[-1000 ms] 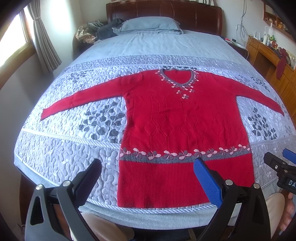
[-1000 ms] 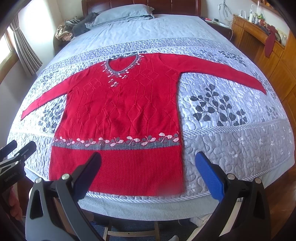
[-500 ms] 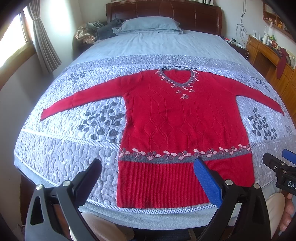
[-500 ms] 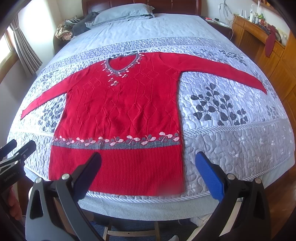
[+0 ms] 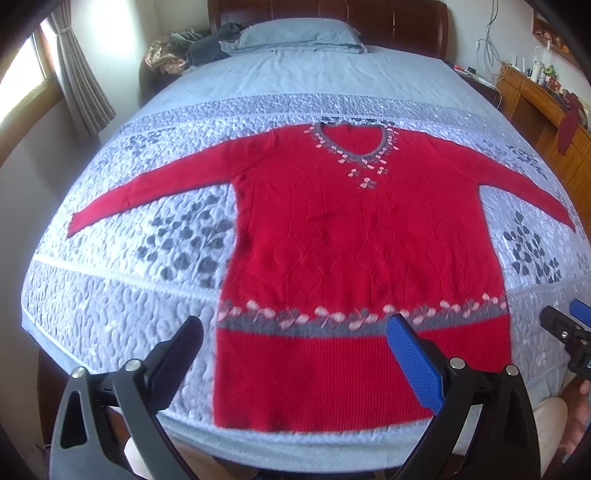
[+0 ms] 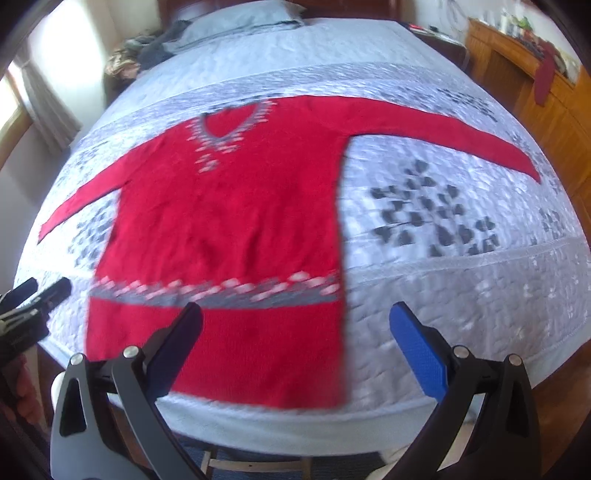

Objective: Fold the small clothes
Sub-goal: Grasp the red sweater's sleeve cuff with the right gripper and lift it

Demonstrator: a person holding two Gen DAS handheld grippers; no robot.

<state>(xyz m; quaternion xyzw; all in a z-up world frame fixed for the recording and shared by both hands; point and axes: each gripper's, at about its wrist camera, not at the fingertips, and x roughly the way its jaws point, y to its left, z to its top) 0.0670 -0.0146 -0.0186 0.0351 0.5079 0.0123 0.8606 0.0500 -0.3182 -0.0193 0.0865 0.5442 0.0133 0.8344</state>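
Note:
A red knit sweater (image 5: 354, 236) with a grey flowered band and V-neck lies flat, face up, on the bed, both sleeves spread out; it also shows in the right wrist view (image 6: 229, 214), blurred. My left gripper (image 5: 295, 332) is open and empty, above the hem's left part near the bed's front edge. My right gripper (image 6: 295, 321) is open and empty, above the hem's right corner. Each gripper's tip shows at the edge of the other's view.
The grey quilted bedspread (image 5: 122, 266) covers the bed. A pillow (image 5: 295, 35) and a heap of clothes (image 5: 184, 48) lie by the headboard. A wooden cabinet (image 6: 535, 85) stands on the right, a curtained window (image 5: 74, 74) on the left.
Both grippers have moved forward toward the sweater's hem; the right wrist view is now blurred from motion. The sweater has not moved.

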